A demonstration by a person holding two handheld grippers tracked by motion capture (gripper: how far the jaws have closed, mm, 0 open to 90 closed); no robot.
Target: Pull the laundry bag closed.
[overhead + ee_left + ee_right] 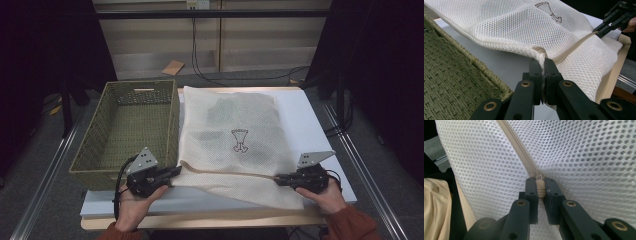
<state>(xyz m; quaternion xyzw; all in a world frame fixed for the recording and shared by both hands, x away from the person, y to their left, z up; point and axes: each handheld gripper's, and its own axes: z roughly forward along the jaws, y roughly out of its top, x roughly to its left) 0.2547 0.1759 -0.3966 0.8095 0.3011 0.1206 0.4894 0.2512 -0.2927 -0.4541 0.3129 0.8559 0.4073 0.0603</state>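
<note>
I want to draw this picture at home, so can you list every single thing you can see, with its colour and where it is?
mesh bag: one, cream-white, flat on the table's middle, a dark shape showing through it
zipper: one, beige, along the bag's near edge
zipper pull: one, beige, between the right gripper's jaws
basket: one, olive-green woven, left of the bag
table: one, white top with a wooden edge
cables: a few, black, on the floor behind the table
flat piece: one, tan, on the floor behind
left gripper: one, black, shut on the bag's left corner
right gripper: one, black, shut on the pull
hands: two, orange-brown sleeves, at the near edge
</note>
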